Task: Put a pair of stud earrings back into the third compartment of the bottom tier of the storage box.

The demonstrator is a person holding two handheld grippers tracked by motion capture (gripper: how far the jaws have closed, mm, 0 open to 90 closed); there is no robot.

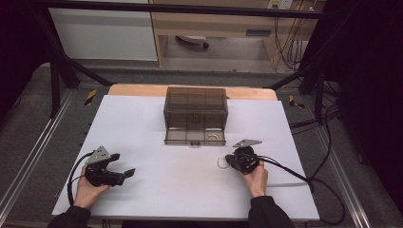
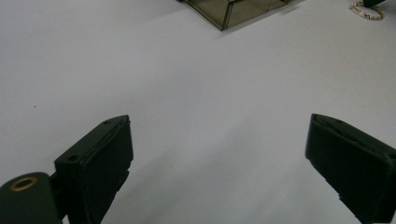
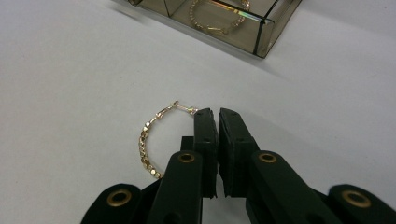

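Note:
A thin gold bracelet [image 3: 148,140] lies on the white table [image 1: 157,190], right of centre, and is also seen small from above [image 1: 221,163] and far off [image 2: 368,10]. My right gripper [image 3: 218,114] is shut, its jaws pressed together over the bracelet's right side; from above it sits beside the hoop [image 1: 231,161]. My left gripper [image 1: 122,164] rests near the table's front left, open wide with nothing between its jaws [image 2: 219,154]. A smoky see-through box [image 1: 195,107] stands at the back centre, its drawer [image 1: 177,137] pulled out with another gold bracelet [image 3: 219,18] inside.
The drawer's corner [image 2: 233,9] shows at the top of the left gripper view. Black cables [image 1: 304,178] trail from the right gripper over the table's right edge. Metal frame posts [image 1: 57,80] stand at the sides.

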